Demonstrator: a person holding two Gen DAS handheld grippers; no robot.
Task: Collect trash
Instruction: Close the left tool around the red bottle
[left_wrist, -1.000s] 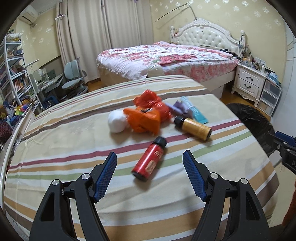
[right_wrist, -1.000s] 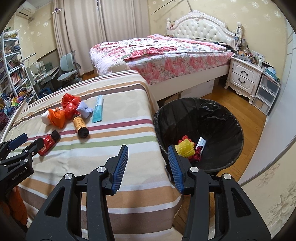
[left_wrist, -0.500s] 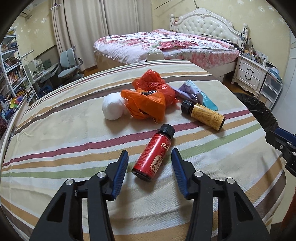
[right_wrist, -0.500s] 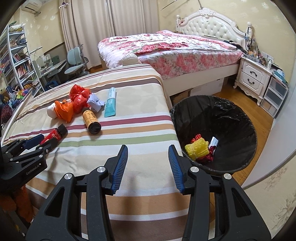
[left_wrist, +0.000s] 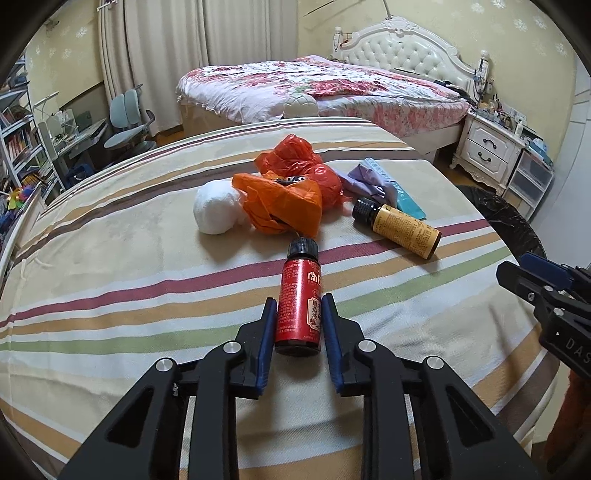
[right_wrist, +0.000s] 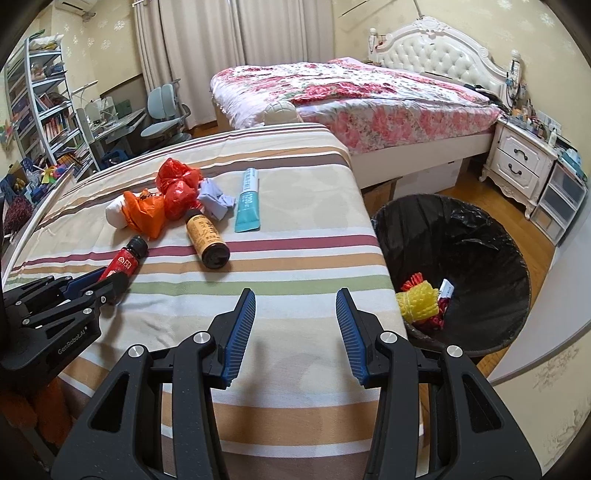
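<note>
Black-lined bin (right_wrist: 491, 236) by the bed's corner holds yellow mesh (right_wrist: 417, 301); left gripper (left_wrist: 298, 321) clamps red black-capped bottle (left_wrist: 300, 295); right gripper (right_wrist: 295, 325) open, empty.

Left tool (left_wrist: 298, 314) clamped; right tool (right_wrist: 295, 301) agape.

In the right wrist view the striped surface (right_wrist: 288, 206) lies bare across the frame's middle and bottom, open up to the bin (right_wrist: 461, 236) at right. Clutter crowds the upper left: orange bags (right_wrist: 162, 199), a yellow bottle (right_wrist: 207, 236), a blue tube (right_wrist: 248, 201). The left tongs (right_wrist: 107, 282), clamped on a red bottle (right_wrist: 125, 260), block the left edge.
</note>
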